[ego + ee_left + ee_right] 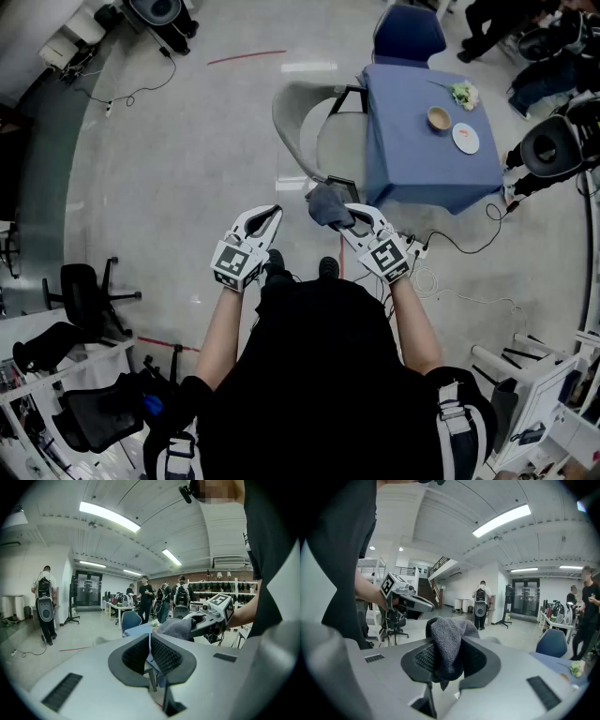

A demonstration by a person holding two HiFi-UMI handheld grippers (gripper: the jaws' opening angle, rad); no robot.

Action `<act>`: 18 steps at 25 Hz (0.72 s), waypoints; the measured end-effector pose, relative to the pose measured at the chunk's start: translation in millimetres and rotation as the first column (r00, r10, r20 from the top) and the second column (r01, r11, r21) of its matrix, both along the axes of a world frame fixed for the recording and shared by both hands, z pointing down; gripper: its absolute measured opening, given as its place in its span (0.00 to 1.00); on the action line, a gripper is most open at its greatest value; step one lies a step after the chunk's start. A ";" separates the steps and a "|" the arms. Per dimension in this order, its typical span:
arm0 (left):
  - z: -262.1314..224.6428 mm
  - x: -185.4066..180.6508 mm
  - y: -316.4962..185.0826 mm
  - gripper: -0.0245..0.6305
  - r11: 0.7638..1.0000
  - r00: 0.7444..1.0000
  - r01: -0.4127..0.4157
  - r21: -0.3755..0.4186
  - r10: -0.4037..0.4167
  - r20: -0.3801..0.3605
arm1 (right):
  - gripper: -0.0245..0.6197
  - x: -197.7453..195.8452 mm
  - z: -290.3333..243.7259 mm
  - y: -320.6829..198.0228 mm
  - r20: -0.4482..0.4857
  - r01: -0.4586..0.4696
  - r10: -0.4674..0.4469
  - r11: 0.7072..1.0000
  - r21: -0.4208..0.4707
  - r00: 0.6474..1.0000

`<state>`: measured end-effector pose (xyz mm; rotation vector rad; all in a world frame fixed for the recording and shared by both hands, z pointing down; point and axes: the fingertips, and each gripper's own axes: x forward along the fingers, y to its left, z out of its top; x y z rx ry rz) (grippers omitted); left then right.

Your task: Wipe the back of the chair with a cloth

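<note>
Well short of the chair (292,122) at the table's (412,141) left edge, pinches cloth (447,637) in right gripper (446,649), left gripper (150,641) pressed together, bare; could lose cloth if chair back drags it.

Bright, even light from ceiling strip lights (110,516) casts soft shadows; both gripper views show strong fisheye distortion, dark corners and blown-out lamps.
</note>
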<state>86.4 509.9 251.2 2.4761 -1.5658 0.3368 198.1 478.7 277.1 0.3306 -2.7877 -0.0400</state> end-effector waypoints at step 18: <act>-5.8 -70.2 1.2 0.08 0.998 0.998 -0.060 0.006 0.060 -0.018 | 0.22 -62.4 -4.7 15.0 -0.026 -0.049 0.049 0.999 -0.015 0.998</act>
